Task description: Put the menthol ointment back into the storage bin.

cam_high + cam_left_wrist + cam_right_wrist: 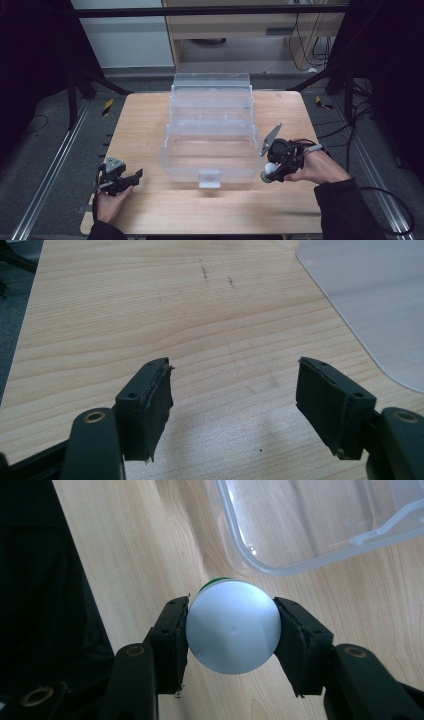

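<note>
A clear plastic tiered box stands open in the middle of the wooden table. My right gripper hangs above the table just right of the box's front corner, shut on a small white-capped bottle with a green rim. In the right gripper view the white round cap sits squeezed between both pads, with the box's corner beyond it. My left gripper rests low at the front left of the table, open with nothing between its jaws; in the left gripper view its fingers stand wide over bare wood.
The box's front latch faces the person. A corner of the clear box lies at the upper right of the left gripper view. Metal rails and cables run along the floor on both sides of the table.
</note>
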Motion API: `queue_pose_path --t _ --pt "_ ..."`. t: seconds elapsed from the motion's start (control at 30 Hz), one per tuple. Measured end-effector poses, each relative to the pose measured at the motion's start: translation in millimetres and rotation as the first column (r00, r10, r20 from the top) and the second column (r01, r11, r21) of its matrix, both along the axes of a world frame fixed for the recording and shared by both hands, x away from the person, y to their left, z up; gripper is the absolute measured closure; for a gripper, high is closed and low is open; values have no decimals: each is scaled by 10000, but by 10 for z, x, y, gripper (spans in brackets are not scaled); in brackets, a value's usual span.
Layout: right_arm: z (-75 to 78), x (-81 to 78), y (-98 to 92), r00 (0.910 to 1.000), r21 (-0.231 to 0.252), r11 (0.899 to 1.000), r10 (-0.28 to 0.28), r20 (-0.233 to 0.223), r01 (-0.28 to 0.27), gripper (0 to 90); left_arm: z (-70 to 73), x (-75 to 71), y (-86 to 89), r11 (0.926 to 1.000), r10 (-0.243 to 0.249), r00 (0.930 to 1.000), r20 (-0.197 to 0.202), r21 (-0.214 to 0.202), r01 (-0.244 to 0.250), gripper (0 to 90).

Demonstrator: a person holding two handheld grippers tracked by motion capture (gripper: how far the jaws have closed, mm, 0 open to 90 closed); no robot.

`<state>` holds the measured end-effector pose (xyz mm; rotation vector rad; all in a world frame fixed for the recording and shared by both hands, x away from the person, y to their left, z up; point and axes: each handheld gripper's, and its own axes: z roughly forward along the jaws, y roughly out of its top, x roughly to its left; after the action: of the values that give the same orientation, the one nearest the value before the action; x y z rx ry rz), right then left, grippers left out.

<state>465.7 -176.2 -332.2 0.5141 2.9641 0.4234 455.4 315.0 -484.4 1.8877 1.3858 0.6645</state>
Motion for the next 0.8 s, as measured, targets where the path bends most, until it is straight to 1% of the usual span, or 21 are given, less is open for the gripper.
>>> queue_pose_path --t 0.13,0.17,0.2,0.27,0.4,0.43,0.63,0.7,0.8 --pt "58 23 10 10000 60 10000 -33 31 33 502 1 -1 0 10000 4 10000 8 1 -4 301" --pt "98 42 20 10000 100 9999 -51 21 51 502 2 -1 1 10000 6 10000 9 3 -6 301" --pt "98 42 20 10000 100 9999 -51 21 51 502 2 -1 1 10000 6 10000 9 3 -6 301" --pt "150 78 37 10000 152 9999 -24 12 23 502 2 -1 3 10000 10 10000 6 -8 -10 301" --pt "202 132 61 10000 197 9998 -23 57 22 502 2 0 4 10000 10 10000 9 -5 -10 301" --pt "213 143 68 10000 214 9998 -57 5 57 503 2 0 4 10000 11 10000 8 -11 -11 302" --pt "237 207 120 9999 230 9997 -89 57 88 502 1 1 6 10000 22 10000 9 -13 -22 302" --pt "240 236 135 9999 260 9997 25 133 -28 503 3 -1 7 10000 28 10000 18 -19 -27 302" --pt "256 274 159 9999 320 9995 -42 153 37 502 2 0 7 10000 31 10000 18 -13 -31 302"
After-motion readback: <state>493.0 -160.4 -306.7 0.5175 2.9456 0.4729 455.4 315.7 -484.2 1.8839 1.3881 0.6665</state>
